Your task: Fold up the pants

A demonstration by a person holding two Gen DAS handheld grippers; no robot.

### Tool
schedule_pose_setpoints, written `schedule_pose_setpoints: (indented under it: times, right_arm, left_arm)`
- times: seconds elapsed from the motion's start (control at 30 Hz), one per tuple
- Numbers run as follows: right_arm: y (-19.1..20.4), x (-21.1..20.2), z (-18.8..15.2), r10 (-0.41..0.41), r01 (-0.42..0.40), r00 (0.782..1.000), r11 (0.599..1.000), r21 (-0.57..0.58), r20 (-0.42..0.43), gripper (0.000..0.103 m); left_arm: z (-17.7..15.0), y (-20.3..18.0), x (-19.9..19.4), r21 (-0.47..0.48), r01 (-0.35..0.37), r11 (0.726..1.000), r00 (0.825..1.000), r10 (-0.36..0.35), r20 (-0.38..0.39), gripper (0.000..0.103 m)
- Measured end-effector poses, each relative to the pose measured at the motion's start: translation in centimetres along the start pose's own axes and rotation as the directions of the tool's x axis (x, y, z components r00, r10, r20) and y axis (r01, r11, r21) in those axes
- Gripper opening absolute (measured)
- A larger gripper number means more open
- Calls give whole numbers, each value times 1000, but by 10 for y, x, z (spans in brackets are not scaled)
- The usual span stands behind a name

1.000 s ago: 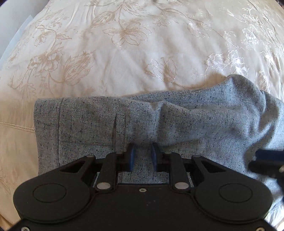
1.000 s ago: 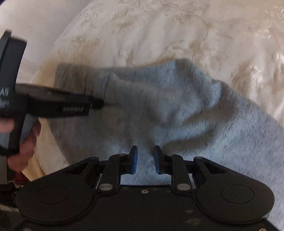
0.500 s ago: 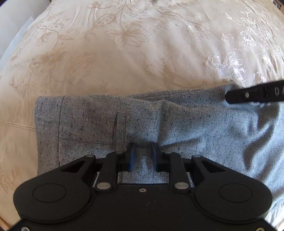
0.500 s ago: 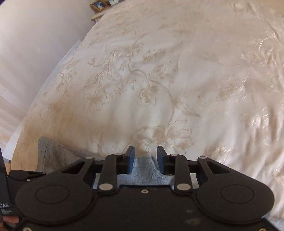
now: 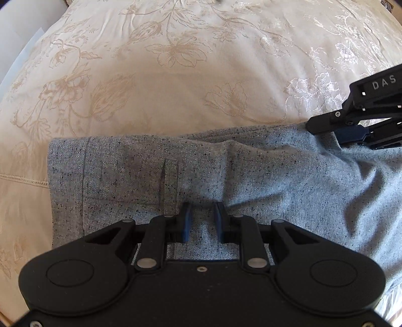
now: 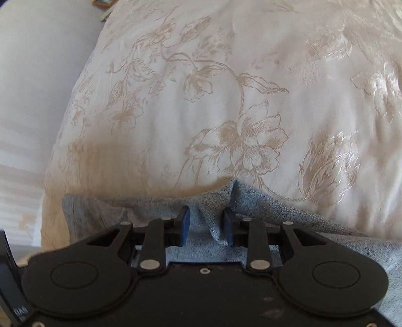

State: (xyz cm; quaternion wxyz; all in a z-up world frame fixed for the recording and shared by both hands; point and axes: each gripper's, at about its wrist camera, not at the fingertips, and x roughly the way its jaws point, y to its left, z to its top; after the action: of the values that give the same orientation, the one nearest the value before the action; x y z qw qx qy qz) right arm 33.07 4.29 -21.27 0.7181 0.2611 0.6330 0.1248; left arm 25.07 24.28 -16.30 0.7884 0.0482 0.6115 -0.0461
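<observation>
Grey speckled pants point(image 5: 251, 176) lie folded on a cream floral bedspread point(image 5: 176, 83), waistband at the left. My left gripper point(image 5: 202, 218) rests low over the near part of the pants, its jaws a little apart with cloth between the tips. My right gripper point(image 6: 206, 223) is at the far edge of the pants point(image 6: 251, 208), jaws apart around a raised ridge of cloth. It also shows in the left wrist view point(image 5: 351, 125) at the right, touching the far edge.
The bedspread point(image 6: 226, 100) stretches far beyond the pants. A pale wall point(image 6: 37, 75) lies past the bed's left edge. A small framed object point(image 6: 101, 2) sits at the far top left.
My right gripper swung from above the pants middle to their far edge and came down on it, flattening the raised hump. The left gripper stayed in place.
</observation>
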Motion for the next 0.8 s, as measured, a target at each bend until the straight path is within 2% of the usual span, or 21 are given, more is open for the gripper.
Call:
schedule_pose_setpoints:
  times: [0.1,0.2,0.3,0.37,0.4,0.43,0.5,0.53,0.6,0.63,0.67,0.7,0.77,0.8]
  right_arm:
    - [-19,2,6,61,-58,998,989,140,-17,35]
    - [-36,2,13,116,-107,993,958,268,-20,35]
    - [-47,9,17,145,-123,989,925,360,-36,35]
    - [-51,6,15,148,-132,989,910,392,-10,32]
    - [-48,1,13,121,-112,993,926,361,-4,11]
    - [-38,-7,13,92,-92,996,952,291,14,7]
    - [-4,-37,13,54,-65,990,994,84,134,7]
    - [18,-54,14,22,-14,981,999,-40,194,6]
    - [41,-66,12,-38,100,953,976,-194,299,1]
    - [49,-61,15,-90,172,943,956,-237,322,1]
    - [50,-54,20,-122,203,945,947,-251,303,1]
    - [46,-52,25,-128,200,951,948,-249,280,1]
    - [48,-59,26,-114,203,936,948,-247,333,2]
    - [48,-64,25,-99,192,934,949,-249,344,9]
  left_arm:
    - [-2,2,-1,4,6,1000,1000,-6,4,30]
    - [-2,2,-1,4,5,1000,1000,-5,8,30]
    - [-3,2,-2,0,3,1000,1000,-3,8,30]
    - [-5,5,-4,-10,9,1000,1000,-9,3,30]
    - [-6,6,-5,-16,14,1000,1000,-14,2,30]
    - [-7,9,-5,-22,19,1000,1000,-19,2,30]
    - [-10,10,-4,-19,20,1000,1000,-20,7,30]
    - [-11,10,-4,-9,16,1000,1000,-16,11,30]
    - [-13,6,-4,14,0,1000,1000,-1,19,30]
    - [-13,4,-5,21,-6,1000,1000,5,20,30]
    - [-14,3,-6,28,-9,1000,1000,8,20,30]
    - [-15,3,-8,31,-7,999,1000,7,19,30]
    - [-22,7,-12,20,9,1000,1000,-9,13,30]
    - [-26,9,-13,10,20,1000,1000,-20,5,30]
